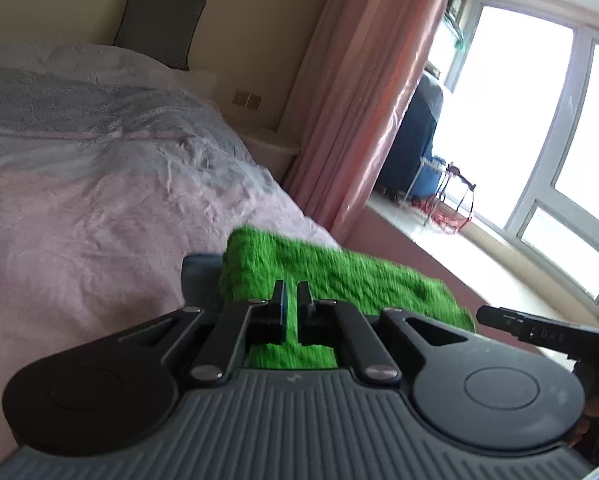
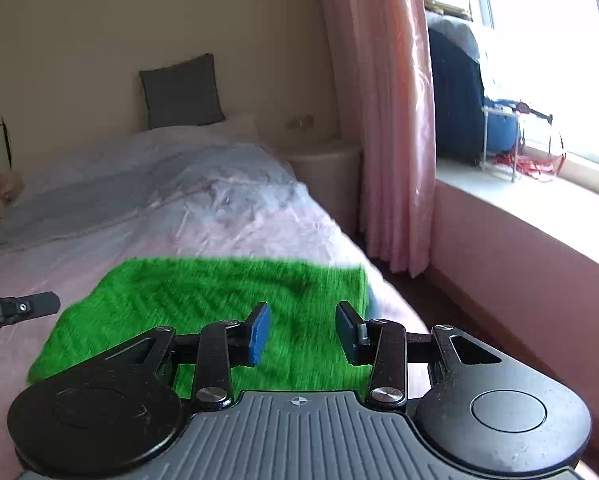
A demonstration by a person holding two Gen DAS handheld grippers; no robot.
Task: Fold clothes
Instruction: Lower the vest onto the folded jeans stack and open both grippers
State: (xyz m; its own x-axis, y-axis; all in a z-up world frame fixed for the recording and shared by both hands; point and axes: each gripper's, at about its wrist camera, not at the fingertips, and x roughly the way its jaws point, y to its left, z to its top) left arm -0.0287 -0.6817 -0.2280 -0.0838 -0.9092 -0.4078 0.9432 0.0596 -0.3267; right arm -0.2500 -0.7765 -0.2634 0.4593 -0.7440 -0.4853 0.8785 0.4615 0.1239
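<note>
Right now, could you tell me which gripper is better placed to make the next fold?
Probably the right gripper: its jaws stand open over the green knitted garment, while the left gripper is nearly shut.

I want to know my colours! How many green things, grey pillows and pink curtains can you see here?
Green knitted garment: 1
Grey pillow: 1
Pink curtain: 1
Total: 3
</note>
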